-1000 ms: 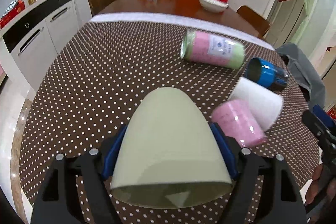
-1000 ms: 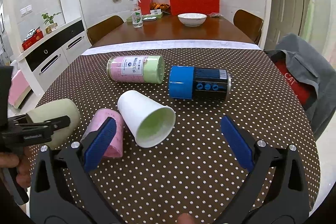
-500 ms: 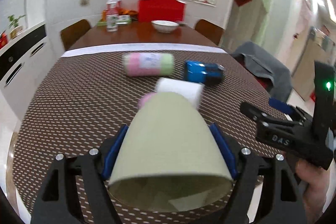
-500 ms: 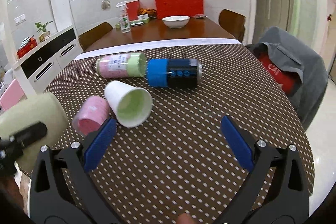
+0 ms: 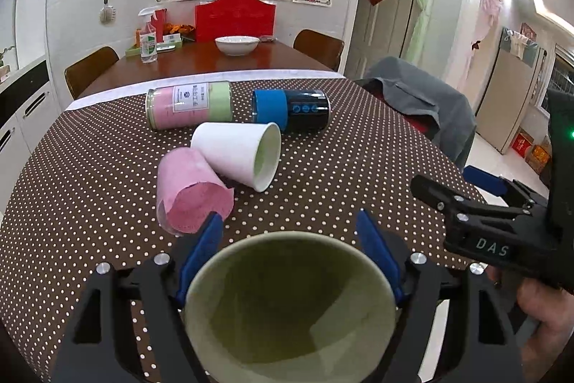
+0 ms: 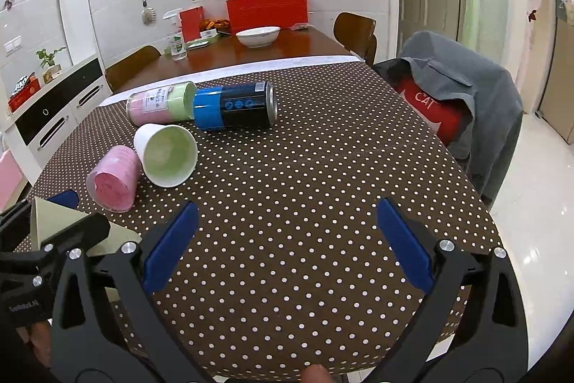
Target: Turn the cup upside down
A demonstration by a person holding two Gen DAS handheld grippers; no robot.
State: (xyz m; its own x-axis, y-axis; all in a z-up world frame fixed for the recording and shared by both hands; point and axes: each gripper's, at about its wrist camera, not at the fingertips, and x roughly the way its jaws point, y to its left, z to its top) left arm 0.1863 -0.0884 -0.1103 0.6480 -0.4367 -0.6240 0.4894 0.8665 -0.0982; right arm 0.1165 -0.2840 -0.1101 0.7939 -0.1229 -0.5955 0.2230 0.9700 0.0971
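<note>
Left gripper: my jaws clamped on pale green cup, cup mouth facing wrist camera, at near tabletop edge. Right gripper: jaws spread wide, nothing between, above near tabletop edge.

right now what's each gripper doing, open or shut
Left gripper: shut on the pale green cup.
Right gripper: open, holding nothing, above the dotted tablecloth.

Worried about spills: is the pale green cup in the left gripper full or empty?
Empty: the pale green cup, clamped by the left gripper, faces its mouth to the camera, showing a bare interior.
</note>
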